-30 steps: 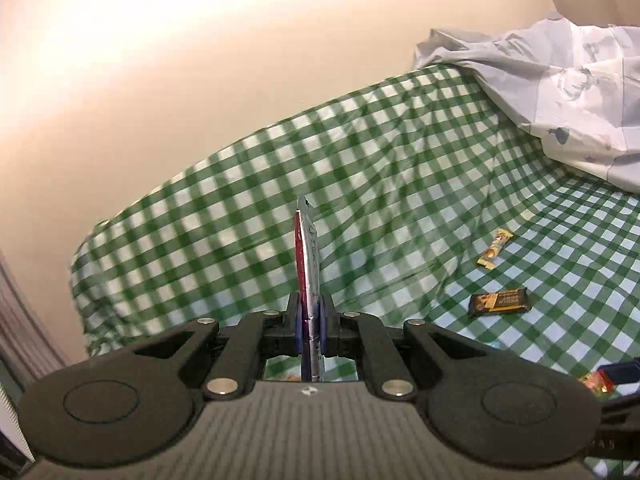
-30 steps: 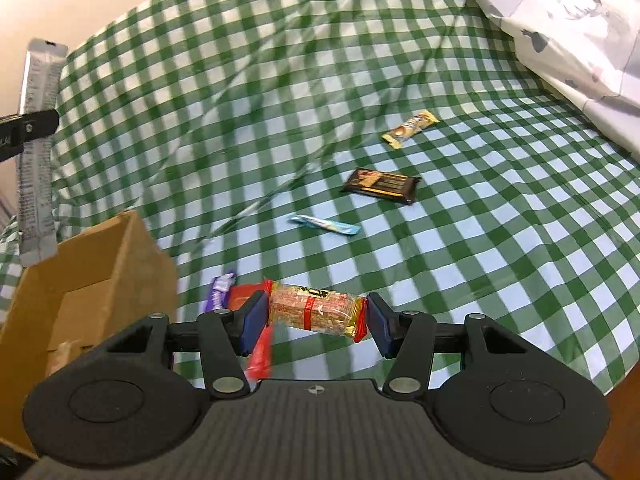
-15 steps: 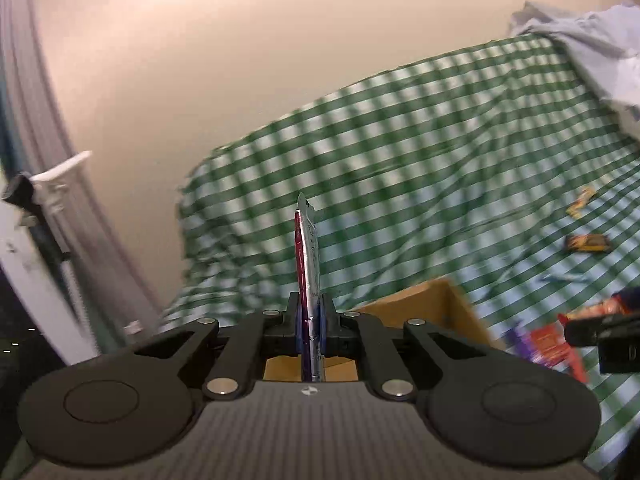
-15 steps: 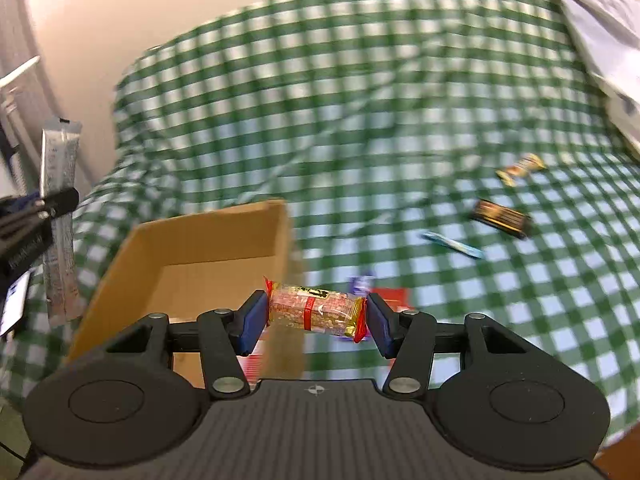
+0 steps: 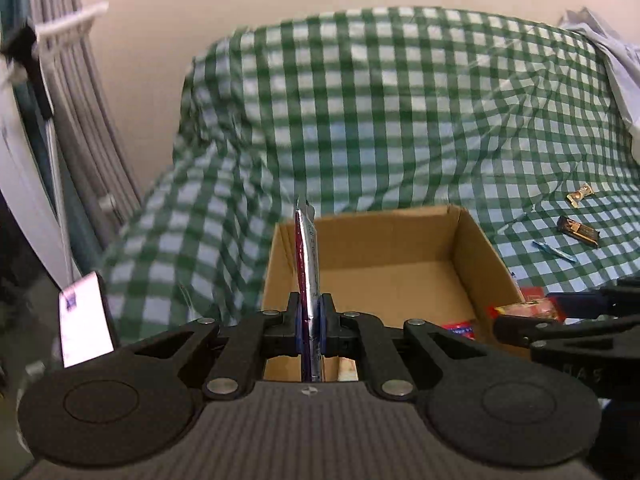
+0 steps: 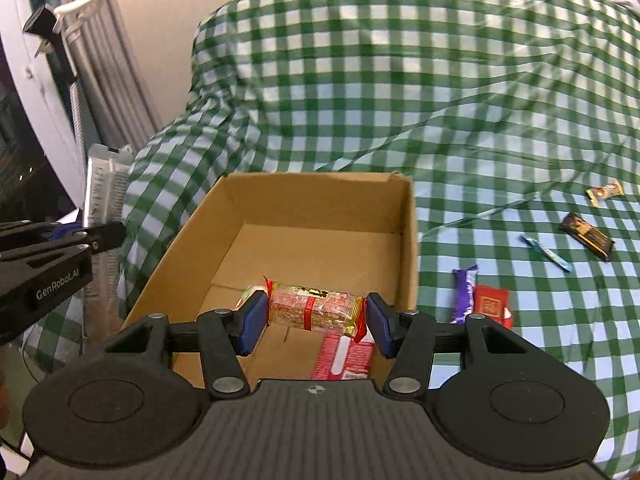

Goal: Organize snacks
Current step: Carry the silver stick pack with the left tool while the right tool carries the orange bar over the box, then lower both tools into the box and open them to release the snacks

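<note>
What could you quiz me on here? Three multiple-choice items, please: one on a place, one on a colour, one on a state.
1. Where is the cardboard box?
A. on the checked cloth
B. on a shelf
C. on a chair

2. The cloth is checked white and:
A. red
B. green
C. black

3. The right gripper is:
A. open, holding nothing
B. shut on nothing
C. shut on a snack bar

Answers: 1 A, green checks surround the box. 2 B, the squares are green. 3 C, both pads press the bar's ends.
</note>
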Motion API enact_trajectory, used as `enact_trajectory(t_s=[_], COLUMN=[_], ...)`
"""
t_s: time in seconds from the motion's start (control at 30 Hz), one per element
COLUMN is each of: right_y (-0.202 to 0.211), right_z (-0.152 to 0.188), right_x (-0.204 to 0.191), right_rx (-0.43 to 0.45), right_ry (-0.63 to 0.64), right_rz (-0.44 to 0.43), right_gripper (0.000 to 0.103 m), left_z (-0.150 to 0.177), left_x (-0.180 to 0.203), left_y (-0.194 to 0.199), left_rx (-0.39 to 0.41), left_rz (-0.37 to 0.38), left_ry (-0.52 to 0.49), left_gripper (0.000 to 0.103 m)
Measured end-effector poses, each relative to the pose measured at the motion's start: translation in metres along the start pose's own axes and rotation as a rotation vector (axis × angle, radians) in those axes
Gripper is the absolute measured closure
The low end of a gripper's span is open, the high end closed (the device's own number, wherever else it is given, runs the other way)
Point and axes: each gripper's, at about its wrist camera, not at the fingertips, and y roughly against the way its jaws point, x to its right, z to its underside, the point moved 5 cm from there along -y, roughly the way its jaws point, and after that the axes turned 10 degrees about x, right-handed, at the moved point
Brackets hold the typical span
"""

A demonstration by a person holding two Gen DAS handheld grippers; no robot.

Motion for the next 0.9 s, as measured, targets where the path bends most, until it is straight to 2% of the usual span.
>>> enact_trajectory(t_s=[0.23, 0.9], right_y=[-0.021, -0.064], right_z=[0.006, 0.025], right_x=[-0.010, -0.012], right_rx=[-0.040, -0.124], right_ry=[0.035, 0.069], right_rz=[0.001, 0.034], right_gripper=[0.047, 0.047], left_z=[0.014, 0.033], left_x=[-0.010, -0.016], left_y=[-0.022, -0.064], left_rx=[-0.086, -0.182], left_rz=[0.040, 0.073], left_ry=[0.057, 0.097], left_gripper=[0.095, 0.095])
